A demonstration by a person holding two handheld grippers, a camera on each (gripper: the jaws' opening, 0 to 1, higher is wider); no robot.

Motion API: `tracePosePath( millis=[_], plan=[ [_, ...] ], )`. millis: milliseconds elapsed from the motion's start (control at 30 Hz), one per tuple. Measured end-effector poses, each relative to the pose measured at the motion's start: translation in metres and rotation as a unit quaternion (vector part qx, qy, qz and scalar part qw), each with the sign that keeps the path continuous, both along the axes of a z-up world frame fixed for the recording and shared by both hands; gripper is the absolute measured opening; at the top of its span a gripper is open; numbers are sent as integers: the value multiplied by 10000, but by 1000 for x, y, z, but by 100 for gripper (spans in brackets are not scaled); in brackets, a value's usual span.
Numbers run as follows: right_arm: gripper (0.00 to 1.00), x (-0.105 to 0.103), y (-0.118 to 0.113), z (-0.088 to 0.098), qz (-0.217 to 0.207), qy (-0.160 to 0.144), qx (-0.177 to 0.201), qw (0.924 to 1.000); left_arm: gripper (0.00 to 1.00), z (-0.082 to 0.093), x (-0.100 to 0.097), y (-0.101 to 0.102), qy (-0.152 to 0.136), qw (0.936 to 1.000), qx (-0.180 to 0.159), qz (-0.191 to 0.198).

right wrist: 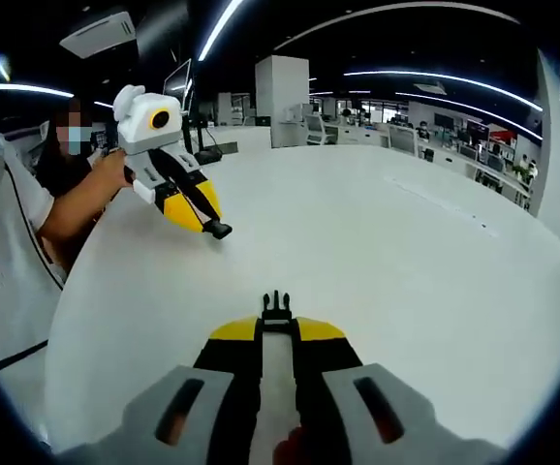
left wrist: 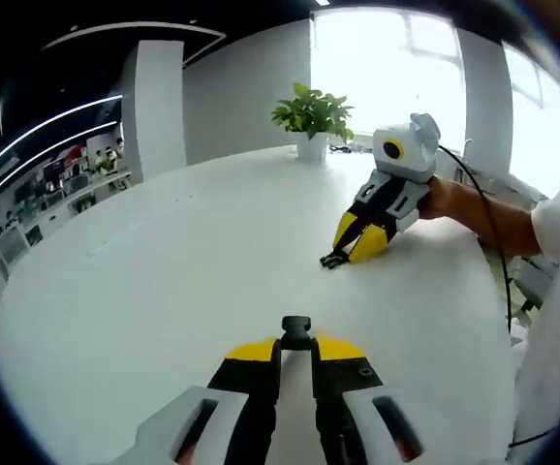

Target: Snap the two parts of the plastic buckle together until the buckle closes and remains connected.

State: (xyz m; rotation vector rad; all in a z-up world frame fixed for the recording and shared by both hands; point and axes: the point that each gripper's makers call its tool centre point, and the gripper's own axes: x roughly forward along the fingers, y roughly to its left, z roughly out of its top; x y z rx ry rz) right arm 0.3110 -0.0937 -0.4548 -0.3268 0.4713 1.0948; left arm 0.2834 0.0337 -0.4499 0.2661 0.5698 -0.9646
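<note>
On a wide white table (left wrist: pixel 164 291), two hand-held grippers, each carrying one black buckle half and held well apart from the other. Left gripper (left wrist: pixel 296 341): yellow-and-black jaws closed tight on the socket half of the buckle (left wrist: pixel 296 329), a small black piece with a rounded, squarish end that sticks out just past the jaw tips, above the tabletop. Right gripper (right wrist: pixel 276 320): same yellow-and-black jaws, closed on the pronged half of the buckle (right wrist: pixel 276 308), whose forked black tips point forward beyond the jaws. In the left gripper view, the right gripper appears at upper right, held by a person's hand (left wrist: pixel 442 199), tips angled down to the table with the pronged piece at or just above the surface; contact cannot be judged. In the right gripper view, the left gripper appears at upper left, gripped by a hand (right wrist: pixel 113 170), its black piece raised over the table. The two halves are not joined. Background items: potted green plant (left wrist: pixel 312 116) in a white pot at the far table edge; white pillar (right wrist: pixel 282 87); bright window (left wrist: pixel 387 68); black cable (left wrist: pixel 488 223) running along the person's forearm.
</note>
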Motion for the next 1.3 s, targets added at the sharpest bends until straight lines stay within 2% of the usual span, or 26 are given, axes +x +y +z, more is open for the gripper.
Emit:
tracePosePath(
  millis=[267, 300, 767, 967, 1300],
  plan=[
    [12, -8, 4, -2, 390, 19, -1, 9992, 12, -12, -5, 2, 28, 9991, 302, -311],
    [12, -10, 5, -2, 417, 16, 1, 9991, 12, -9, -3, 0, -82, 9991, 238, -353],
    [12, -20, 10, -2, 744, 7, -9, 9972, 12, -7, -8, -2, -30, 9962, 362, -796],
    [12, -24, 14, -2, 939, 13, -37, 9956, 12, -8, -12, -4, -71, 9923, 436, -1153],
    [12, -34, 29, -2, 1287, 31, -64, 9917, 12, -10, -16, -10, -67, 9895, 333, -1408]
  ],
)
